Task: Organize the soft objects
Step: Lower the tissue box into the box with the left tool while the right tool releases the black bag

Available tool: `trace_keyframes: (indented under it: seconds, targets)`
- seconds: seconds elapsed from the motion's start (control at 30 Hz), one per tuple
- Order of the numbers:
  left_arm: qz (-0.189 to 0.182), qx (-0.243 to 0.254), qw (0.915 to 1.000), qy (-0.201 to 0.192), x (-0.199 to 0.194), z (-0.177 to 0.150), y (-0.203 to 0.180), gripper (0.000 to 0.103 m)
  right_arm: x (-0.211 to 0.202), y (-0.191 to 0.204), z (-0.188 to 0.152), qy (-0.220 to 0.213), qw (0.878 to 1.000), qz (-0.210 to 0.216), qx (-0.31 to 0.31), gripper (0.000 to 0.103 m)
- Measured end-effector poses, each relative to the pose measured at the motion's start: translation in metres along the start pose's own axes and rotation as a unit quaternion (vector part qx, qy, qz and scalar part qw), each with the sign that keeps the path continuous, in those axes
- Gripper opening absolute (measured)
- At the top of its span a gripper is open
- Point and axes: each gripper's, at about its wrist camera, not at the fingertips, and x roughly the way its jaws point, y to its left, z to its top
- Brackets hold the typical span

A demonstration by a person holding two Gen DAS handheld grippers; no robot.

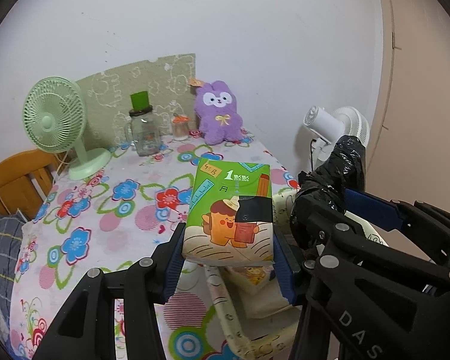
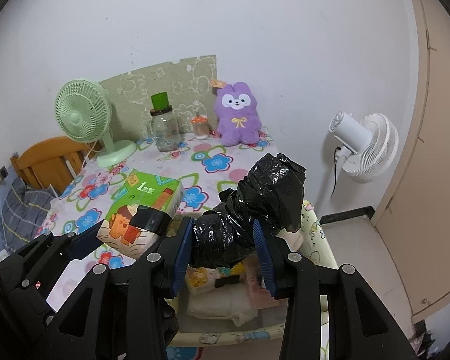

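Observation:
My left gripper (image 1: pixel 229 265) is shut on a green tissue pack (image 1: pixel 229 210) and holds it above the near edge of a cream storage box (image 1: pixel 225 306). The pack also shows in the right wrist view (image 2: pixel 141 210). My right gripper (image 2: pixel 223 250) is shut on a black plastic bag bundle (image 2: pixel 255 201), held over the same box (image 2: pixel 318 231); the bundle shows in the left wrist view (image 1: pixel 333 180). Folded soft items (image 2: pixel 225 300) lie inside the box. A purple plush rabbit (image 1: pixel 217 114) sits at the table's far edge against the wall.
The table has a floral cloth (image 1: pixel 105 210). On it stand a green desk fan (image 1: pixel 57 120), a glass jar with a green lid (image 1: pixel 142 129) and a small orange-lidded jar (image 1: pixel 180 126). A white floor fan (image 2: pixel 363 147) stands right; a wooden chair (image 1: pixel 15 180) stands left.

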Motion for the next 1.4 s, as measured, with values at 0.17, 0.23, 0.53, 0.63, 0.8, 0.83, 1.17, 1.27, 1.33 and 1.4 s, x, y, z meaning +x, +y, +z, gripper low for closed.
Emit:
trace_keyframes:
  seconds: [0.17, 0.23, 0.53, 0.63, 0.8, 0.83, 1.17, 1.27, 1.33, 1.4]
  targets:
    - [-0.01, 0.007, 0.9998, 0.017, 0.014, -0.003, -0.008, 0.055, 0.011, -0.011, -0.005, 0.013, 1.0, -0.006, 0.007, 0.044]
    - [-0.016, 0.01, 0.9995, 0.025, 0.019, -0.005, -0.011, 0.055, 0.016, -0.015, -0.007, 0.019, 1.0, -0.009, 0.009, 0.044]
    - [-0.032, 0.03, 0.9979, 0.047, 0.035, -0.011, -0.025, 0.07, 0.031, -0.031, -0.017, 0.042, 0.999, -0.021, 0.022, 0.044]
    - [-0.035, 0.035, 0.9975, 0.051, 0.037, -0.011, -0.028, 0.075, 0.034, -0.034, -0.02, 0.046, 0.998, -0.024, 0.026, 0.044]
    - [-0.034, 0.036, 0.9972, 0.056, 0.038, -0.012, -0.026, 0.08, 0.037, -0.034, -0.021, 0.05, 0.998, -0.024, 0.026, 0.044]
    - [-0.034, 0.036, 0.9972, 0.057, 0.039, -0.012, -0.026, 0.081, 0.038, -0.034, -0.021, 0.051, 0.998, -0.022, 0.026, 0.044]
    - [-0.034, 0.04, 0.9973, 0.052, 0.029, -0.016, -0.021, 0.088, 0.037, -0.025, -0.024, 0.052, 0.998, -0.008, 0.031, 0.055]
    - [-0.035, 0.039, 0.9975, 0.046, 0.024, -0.016, -0.018, 0.091, 0.033, -0.021, -0.024, 0.047, 0.998, -0.004, 0.032, 0.066]
    - [-0.034, 0.039, 0.9977, 0.044, 0.021, -0.016, -0.016, 0.092, 0.031, -0.019, -0.024, 0.045, 0.998, -0.003, 0.032, 0.066]
    - [-0.031, 0.037, 0.9979, 0.042, 0.018, -0.017, -0.014, 0.092, 0.029, -0.016, -0.024, 0.043, 0.999, -0.004, 0.03, 0.07]
